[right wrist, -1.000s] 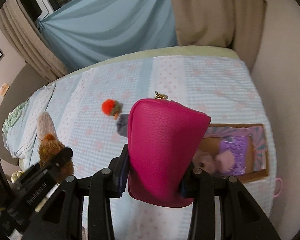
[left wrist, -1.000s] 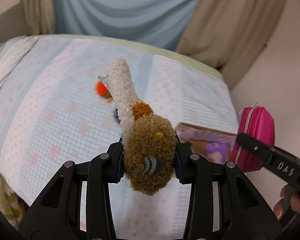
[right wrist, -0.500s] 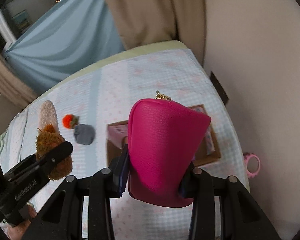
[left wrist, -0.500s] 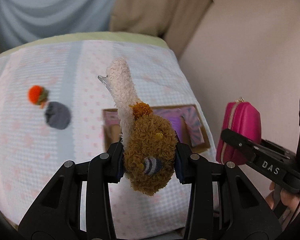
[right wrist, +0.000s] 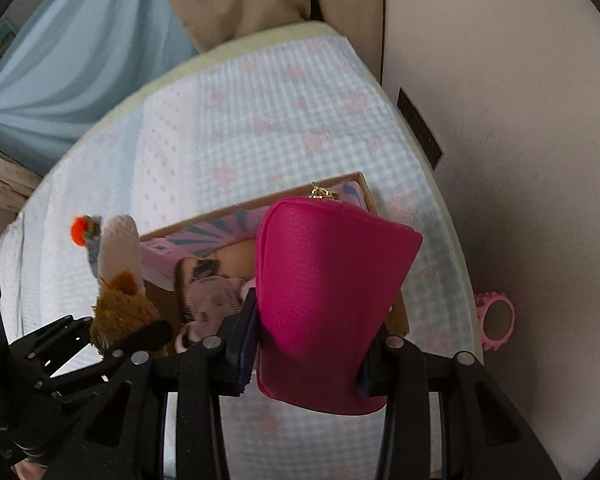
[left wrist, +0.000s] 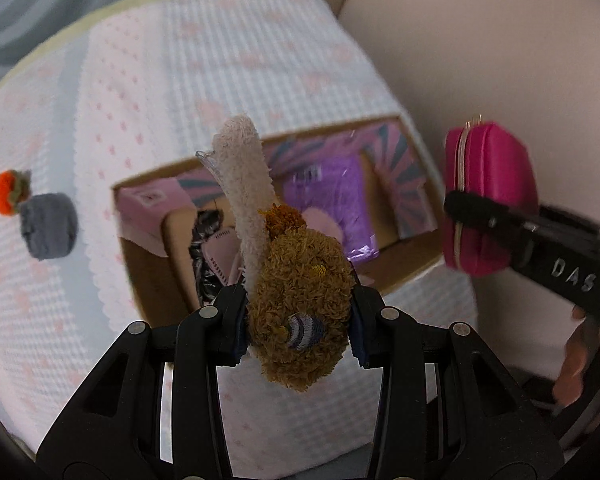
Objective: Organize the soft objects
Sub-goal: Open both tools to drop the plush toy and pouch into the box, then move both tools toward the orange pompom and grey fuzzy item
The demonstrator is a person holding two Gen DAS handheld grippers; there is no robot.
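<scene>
My left gripper (left wrist: 298, 326) is shut on a brown plush toy (left wrist: 300, 296) with a long cream tail, held above the near edge of an open cardboard box (left wrist: 148, 276) on the bed. My right gripper (right wrist: 308, 364) is shut on a magenta zip pouch (right wrist: 328, 300), held over the box's right part (right wrist: 400, 312). The pouch also shows in the left wrist view (left wrist: 496, 196), right of the box. The plush also shows in the right wrist view (right wrist: 120, 308), at left. The box holds pink and purple soft items (left wrist: 332, 192).
A grey pom-pom (left wrist: 50, 226) and an orange one (left wrist: 6, 198) lie on the bedspread (left wrist: 220, 72) left of the box. A wall (right wrist: 520, 120) runs along the bed's right side. A pink ring (right wrist: 496, 318) lies beside the bed. Curtains (right wrist: 100, 40) hang behind.
Both grippers have moved right and closer, from over the open bedspread to above the box. The box now fills the middle of both views. Both grips are unchanged.
</scene>
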